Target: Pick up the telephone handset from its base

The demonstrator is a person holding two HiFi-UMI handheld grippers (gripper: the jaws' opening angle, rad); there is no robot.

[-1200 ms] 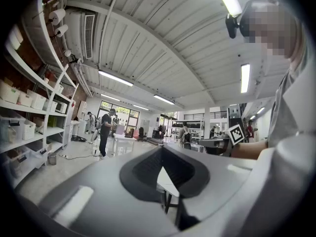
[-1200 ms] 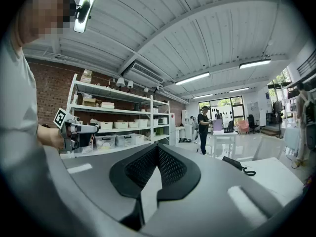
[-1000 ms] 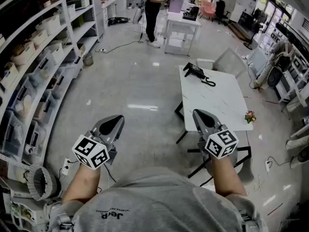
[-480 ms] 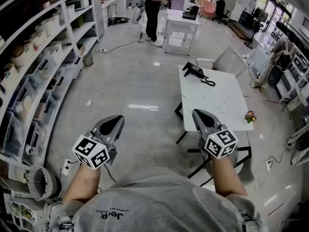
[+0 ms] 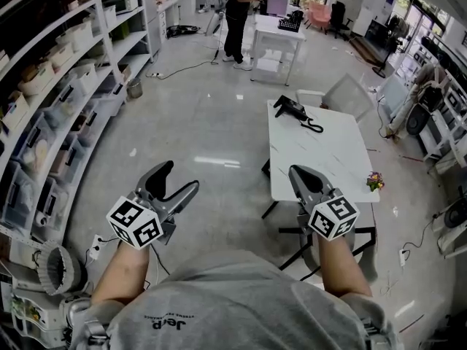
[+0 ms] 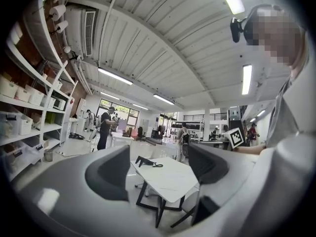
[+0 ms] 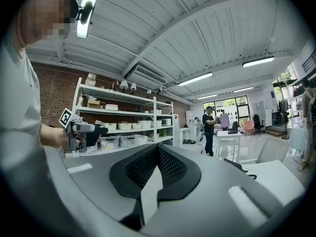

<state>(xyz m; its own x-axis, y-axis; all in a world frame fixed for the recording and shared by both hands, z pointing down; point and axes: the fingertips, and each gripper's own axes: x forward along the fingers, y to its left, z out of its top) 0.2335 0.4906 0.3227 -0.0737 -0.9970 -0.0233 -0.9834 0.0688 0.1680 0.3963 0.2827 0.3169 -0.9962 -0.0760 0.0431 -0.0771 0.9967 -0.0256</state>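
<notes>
- The left gripper (image 5: 180,177) (image 6: 158,169) is opening; its jaws stand wide apart with nothing between them.
- Through that gap, the left gripper view shows only the far-off table (image 6: 170,179) and the phone (image 6: 144,160) on it.
- The right gripper (image 5: 298,172) (image 7: 157,154) has its jaws pressed together, tip to tip, and it is empty.
- Both grippers are held level in front of the person, side by side and well apart, over bare floor (image 5: 197,122).
- Each gripper view catches the other gripper off to one side: the left one at the left edge of the right gripper view, and the right one's marker cube (image 6: 236,137) at the right of the left gripper view.
- The white table (image 5: 314,152) stands ahead and to the right, well beyond both grippers, with the right gripper the nearer to it.
- The black phone (image 5: 294,108) (image 7: 234,164) sits at the table's far left corner.
- The handset (image 5: 283,106) seems to lie on the phone's base, though it is too small to be sure.
- A dark cord (image 5: 315,126) curls on the tabletop just beside the phone.
- A small bunch of flowers (image 5: 375,179) sits at the table's near right edge.
- Shelves (image 5: 66,71) with boxes line the left wall.
- Far back, a person in black (image 5: 237,13) stands at another white table (image 5: 281,31).
</notes>
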